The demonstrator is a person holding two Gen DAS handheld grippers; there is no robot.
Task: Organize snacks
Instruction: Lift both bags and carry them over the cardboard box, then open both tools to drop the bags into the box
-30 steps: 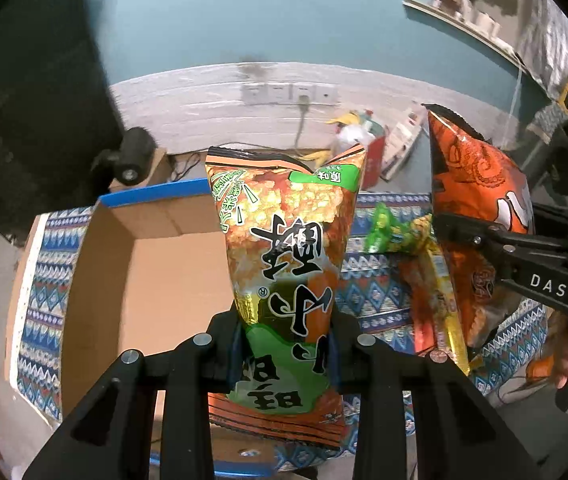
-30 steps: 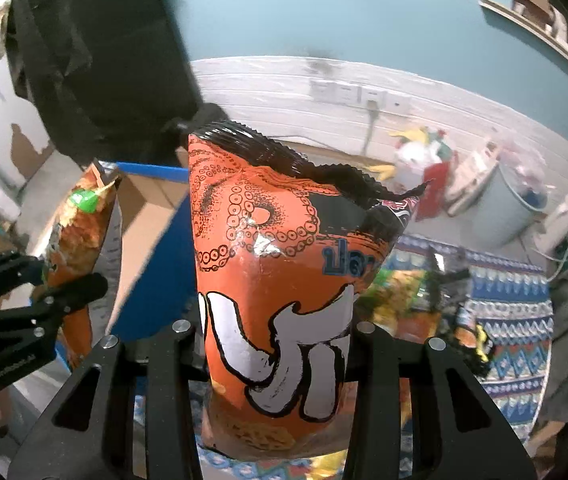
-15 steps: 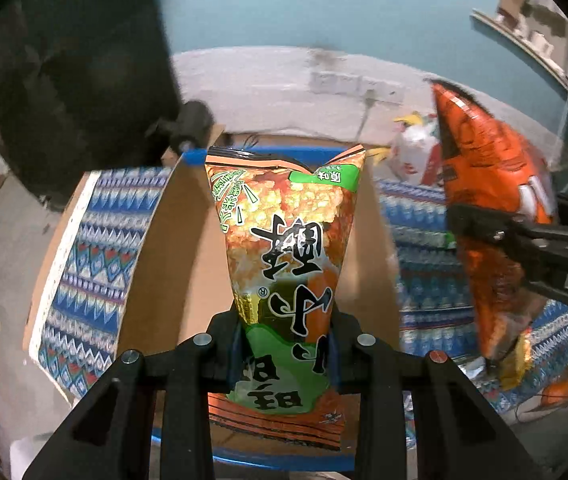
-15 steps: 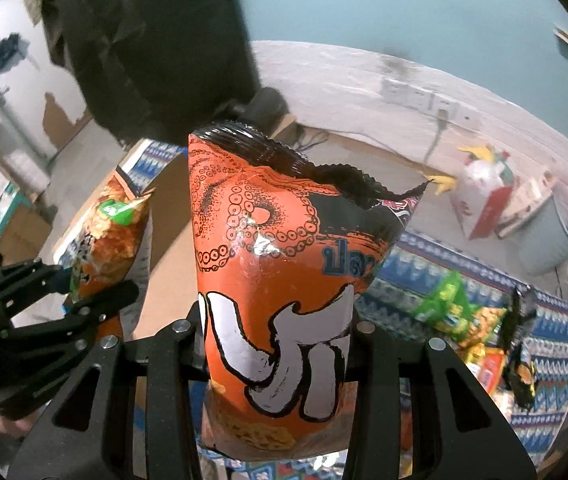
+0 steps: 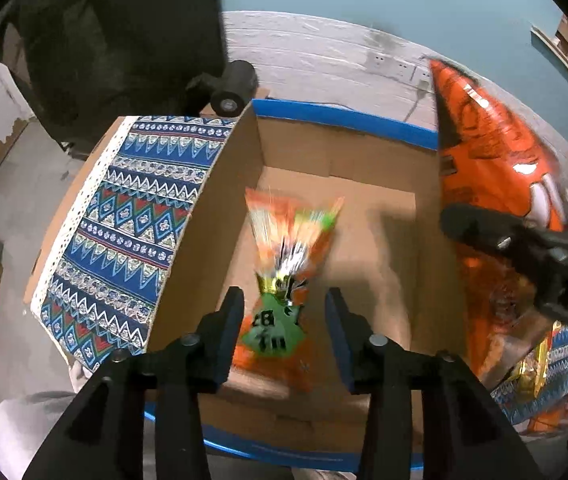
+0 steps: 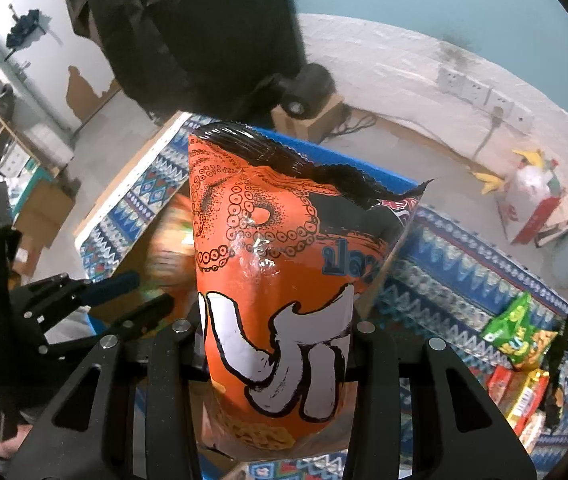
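My left gripper (image 5: 284,312) is open above an open cardboard box (image 5: 347,160). A green and orange snack bag (image 5: 287,272), blurred with motion, is falling free between and below its fingers into the box. My right gripper (image 6: 276,344) is shut on an orange snack bag with an octopus print (image 6: 276,264), held upright. That bag also shows in the left wrist view (image 5: 495,184) at the box's right side, with the right gripper (image 5: 495,236) clamped on it. The left gripper (image 6: 140,292) shows open at the left of the right wrist view.
A blue patterned cloth (image 5: 132,216) covers the table left of the box. Several snack packs (image 6: 519,344) lie on the cloth at the right. A black roller-like object (image 5: 232,88) sits behind the box. Wall sockets (image 6: 479,92) are on the far wall.
My left gripper has opened and let go of the green and orange bag, which drops into the box. Both grippers have moved further over the box; the right still holds its bag.
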